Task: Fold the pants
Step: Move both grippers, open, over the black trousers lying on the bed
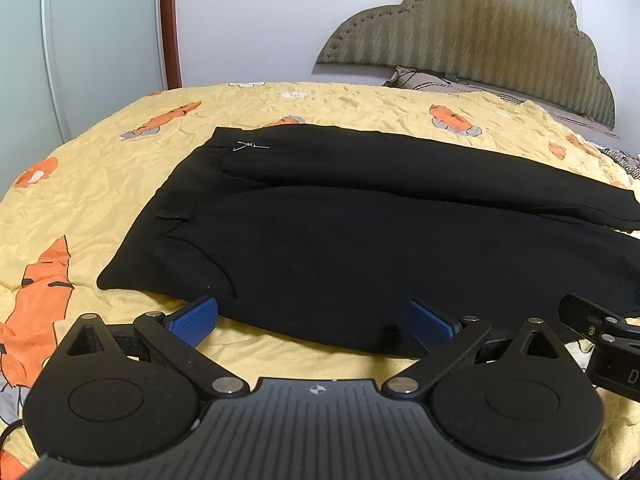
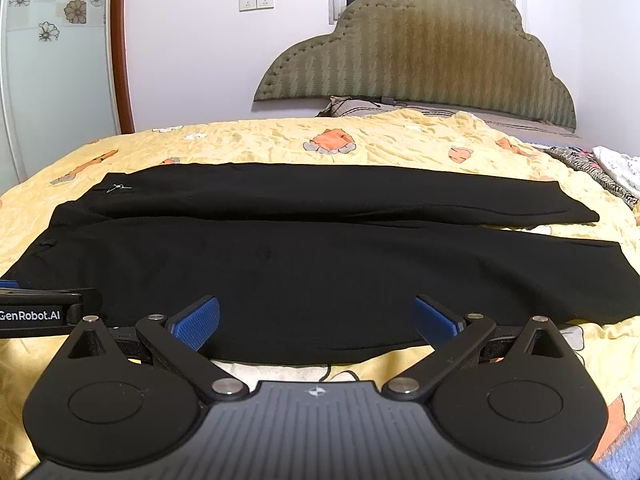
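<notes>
Black pants [image 1: 320,240] lie flat across a yellow bedspread [image 1: 100,168], waistband to the left and both legs stretched to the right, side by side. They also show in the right wrist view [image 2: 320,264]. My left gripper [image 1: 314,322] is open at the near edge of the pants by the waist end, with blue pads [image 1: 196,320] apart and empty. My right gripper [image 2: 316,320] is open over the near leg's edge, empty. The left gripper's body shows at the left edge of the right wrist view [image 2: 36,314].
An upholstered headboard [image 2: 420,60] stands against the wall behind the bed. Pillows [image 1: 432,80] lie below it. Patterned cloth [image 2: 600,172] lies at the bed's far right. A frosted door [image 1: 80,40] is at the left.
</notes>
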`<state>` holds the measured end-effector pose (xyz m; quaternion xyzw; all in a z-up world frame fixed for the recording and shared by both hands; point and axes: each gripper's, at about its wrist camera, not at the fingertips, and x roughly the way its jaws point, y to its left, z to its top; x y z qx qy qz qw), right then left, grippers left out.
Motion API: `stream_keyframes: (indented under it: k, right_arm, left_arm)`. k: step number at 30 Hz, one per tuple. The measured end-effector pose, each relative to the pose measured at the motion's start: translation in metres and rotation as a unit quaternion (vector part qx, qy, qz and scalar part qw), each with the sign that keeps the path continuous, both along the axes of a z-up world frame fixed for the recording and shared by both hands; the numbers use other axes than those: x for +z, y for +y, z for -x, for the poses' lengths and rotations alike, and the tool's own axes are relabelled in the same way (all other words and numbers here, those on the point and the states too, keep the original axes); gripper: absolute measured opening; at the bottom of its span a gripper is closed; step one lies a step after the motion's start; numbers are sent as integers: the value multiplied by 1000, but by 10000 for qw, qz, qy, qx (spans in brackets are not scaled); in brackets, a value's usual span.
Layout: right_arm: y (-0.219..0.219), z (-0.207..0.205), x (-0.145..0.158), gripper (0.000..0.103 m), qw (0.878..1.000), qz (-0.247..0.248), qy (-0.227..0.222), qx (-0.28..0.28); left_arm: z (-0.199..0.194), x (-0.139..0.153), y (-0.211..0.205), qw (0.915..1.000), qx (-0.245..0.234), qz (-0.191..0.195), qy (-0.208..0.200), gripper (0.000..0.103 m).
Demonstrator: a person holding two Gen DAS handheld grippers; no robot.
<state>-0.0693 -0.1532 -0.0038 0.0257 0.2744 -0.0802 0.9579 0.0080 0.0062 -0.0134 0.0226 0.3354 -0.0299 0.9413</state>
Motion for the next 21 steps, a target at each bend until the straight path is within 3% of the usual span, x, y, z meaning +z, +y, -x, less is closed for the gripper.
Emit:
stream_keyframes:
  k: [8, 21]
  right_arm:
    - [6, -8, -1, 103, 9992, 393, -26, 49]
    - [-3, -18, -1, 103, 9998, 183, 31, 123]
  left_arm:
    - [-7, 0, -3, 9998, -26, -180, -12, 102]
    - [-23, 0, -2, 9997, -35, -236, 21, 102]
